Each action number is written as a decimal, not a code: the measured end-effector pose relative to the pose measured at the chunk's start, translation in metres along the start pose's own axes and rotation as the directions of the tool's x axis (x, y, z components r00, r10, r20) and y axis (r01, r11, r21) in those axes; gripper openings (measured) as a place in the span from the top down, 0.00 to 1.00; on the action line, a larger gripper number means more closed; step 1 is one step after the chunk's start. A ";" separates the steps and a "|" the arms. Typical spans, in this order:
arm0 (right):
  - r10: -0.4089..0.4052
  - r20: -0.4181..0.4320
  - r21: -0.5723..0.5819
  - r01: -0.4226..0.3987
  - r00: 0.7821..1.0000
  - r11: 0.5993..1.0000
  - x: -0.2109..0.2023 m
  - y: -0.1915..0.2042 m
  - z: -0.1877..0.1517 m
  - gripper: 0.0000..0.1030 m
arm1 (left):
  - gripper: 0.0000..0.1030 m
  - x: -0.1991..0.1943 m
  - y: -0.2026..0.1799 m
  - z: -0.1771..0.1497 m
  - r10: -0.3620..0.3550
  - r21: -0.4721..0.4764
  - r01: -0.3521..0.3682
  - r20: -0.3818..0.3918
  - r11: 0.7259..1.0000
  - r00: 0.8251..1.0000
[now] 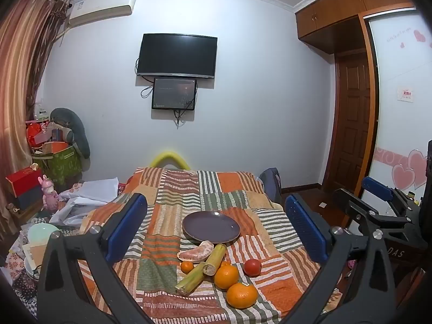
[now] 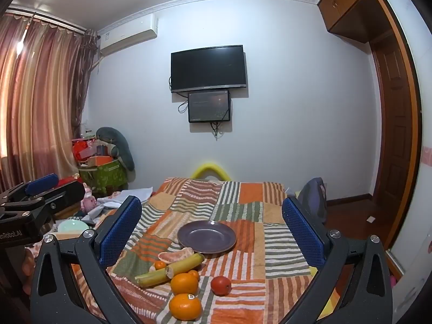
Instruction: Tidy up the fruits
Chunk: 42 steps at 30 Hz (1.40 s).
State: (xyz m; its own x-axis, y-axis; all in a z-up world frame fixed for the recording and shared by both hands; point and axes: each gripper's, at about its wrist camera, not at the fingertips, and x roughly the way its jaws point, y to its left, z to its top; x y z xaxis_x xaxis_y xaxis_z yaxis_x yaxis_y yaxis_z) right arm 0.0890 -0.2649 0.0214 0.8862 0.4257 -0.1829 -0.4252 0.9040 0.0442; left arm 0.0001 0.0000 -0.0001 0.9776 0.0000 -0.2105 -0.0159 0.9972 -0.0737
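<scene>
Heart-patterned wardrobe door (image 1: 402, 86), left view only.

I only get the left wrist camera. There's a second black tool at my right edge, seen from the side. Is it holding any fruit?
Observer: No. In the right wrist view the right gripper has its two blue pads wide apart with nothing between them.
Operator: Thanks. The nearest orange has a dark speck on top. What is it?
Observer: It's a sticker, a small label stuck on the top of that orange.
</scene>
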 end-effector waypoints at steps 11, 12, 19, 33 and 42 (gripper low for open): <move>0.003 -0.003 -0.001 -0.003 1.000 1.000 -0.001 -0.001 0.000 0.00 | 0.00 0.001 0.003 0.001 -0.004 -0.008 0.004 -0.008 1.000 1.000; 0.000 -0.004 -0.001 0.000 1.000 1.000 0.000 -0.002 -0.001 0.00 | 0.00 0.002 0.003 0.001 -0.004 -0.007 0.004 -0.008 1.000 1.000; -0.001 -0.007 0.004 0.001 1.000 1.000 0.000 -0.001 0.000 0.00 | 0.00 0.002 0.001 -0.002 0.001 0.005 -0.001 -0.002 1.000 1.000; 0.002 -0.012 -0.003 -0.002 1.000 1.000 0.002 0.000 -0.001 0.00 | 0.00 0.004 0.002 -0.003 -0.003 0.001 0.003 -0.007 1.000 1.000; 0.004 -0.016 -0.006 -0.004 1.000 1.000 0.002 0.003 -0.003 0.00 | 0.00 0.003 0.005 -0.005 0.001 -0.008 -0.001 -0.016 1.000 1.000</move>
State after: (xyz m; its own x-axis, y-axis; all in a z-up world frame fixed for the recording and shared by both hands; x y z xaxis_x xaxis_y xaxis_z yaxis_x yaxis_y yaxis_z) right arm 0.0894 -0.2613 0.0185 0.8813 0.4289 -0.1982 -0.4302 0.9019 0.0390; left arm 0.0019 0.0043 -0.0055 0.9742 -0.0004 -0.2259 -0.0186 0.9965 -0.0817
